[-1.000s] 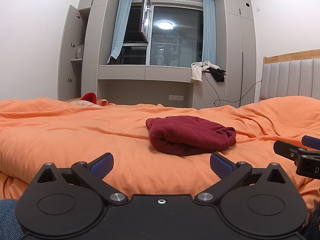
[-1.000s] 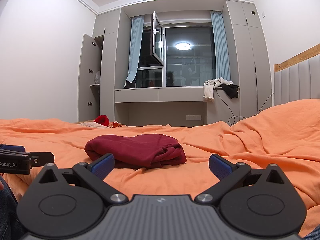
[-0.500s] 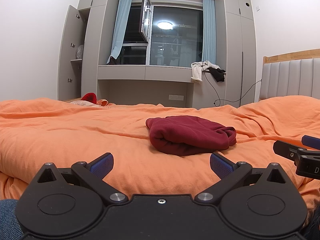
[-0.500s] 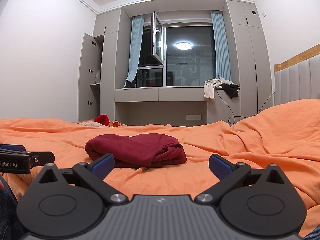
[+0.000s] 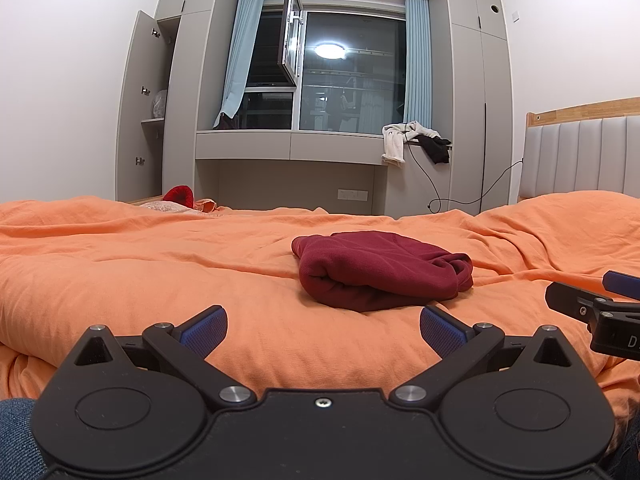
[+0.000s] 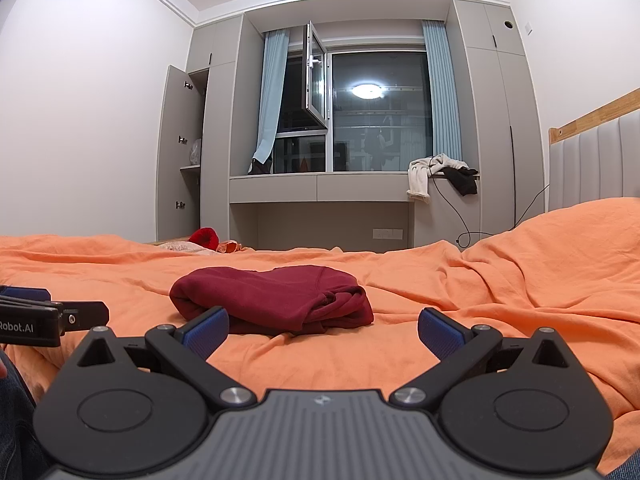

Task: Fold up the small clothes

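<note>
left tool (image 5: 323, 326) wide, empty | right tool (image 6: 323, 325) wide, empty | maroon garment (image 5: 380, 270) folded (lying on orange duvet (image 5: 140, 264))

Matt knit cloth, maroon garment (image 5: 380, 270). Crumpled orange cotton-like duvet (image 5: 140, 264). Matt black plastic left gripper (image 5: 322, 330), ribbed blue pads (image 5: 202, 328), shiny metal pivots.
</note>
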The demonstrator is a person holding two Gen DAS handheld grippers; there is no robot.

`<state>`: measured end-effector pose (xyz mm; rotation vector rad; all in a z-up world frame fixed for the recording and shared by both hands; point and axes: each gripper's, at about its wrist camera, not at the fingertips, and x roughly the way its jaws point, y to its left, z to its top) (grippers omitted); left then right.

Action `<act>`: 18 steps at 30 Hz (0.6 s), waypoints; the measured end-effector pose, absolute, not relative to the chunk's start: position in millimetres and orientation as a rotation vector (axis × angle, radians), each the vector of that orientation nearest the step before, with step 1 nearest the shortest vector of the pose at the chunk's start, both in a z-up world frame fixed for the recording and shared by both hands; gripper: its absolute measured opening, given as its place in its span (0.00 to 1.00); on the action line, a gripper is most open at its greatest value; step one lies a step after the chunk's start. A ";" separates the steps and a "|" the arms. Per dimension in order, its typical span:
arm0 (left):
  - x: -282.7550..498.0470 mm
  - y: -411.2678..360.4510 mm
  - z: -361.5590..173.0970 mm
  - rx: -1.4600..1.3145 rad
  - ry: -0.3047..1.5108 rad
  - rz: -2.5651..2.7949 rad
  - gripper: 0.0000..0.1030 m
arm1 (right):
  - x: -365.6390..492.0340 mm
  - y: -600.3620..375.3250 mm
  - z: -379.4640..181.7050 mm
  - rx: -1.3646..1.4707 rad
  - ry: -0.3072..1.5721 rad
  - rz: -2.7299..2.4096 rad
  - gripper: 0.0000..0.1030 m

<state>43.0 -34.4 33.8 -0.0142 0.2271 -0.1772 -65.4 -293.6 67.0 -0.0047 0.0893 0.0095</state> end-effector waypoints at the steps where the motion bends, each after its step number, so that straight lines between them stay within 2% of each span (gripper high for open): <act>1: 42.9 -34.2 33.9 -0.014 0.227 -0.178 0.99 | -65.5 -293.6 67.1 -0.005 0.089 0.009 1.00; 18: 42.7 -34.3 34.4 -0.013 0.228 -0.177 0.99 | -66.6 -293.0 66.6 -0.006 0.092 0.010 1.00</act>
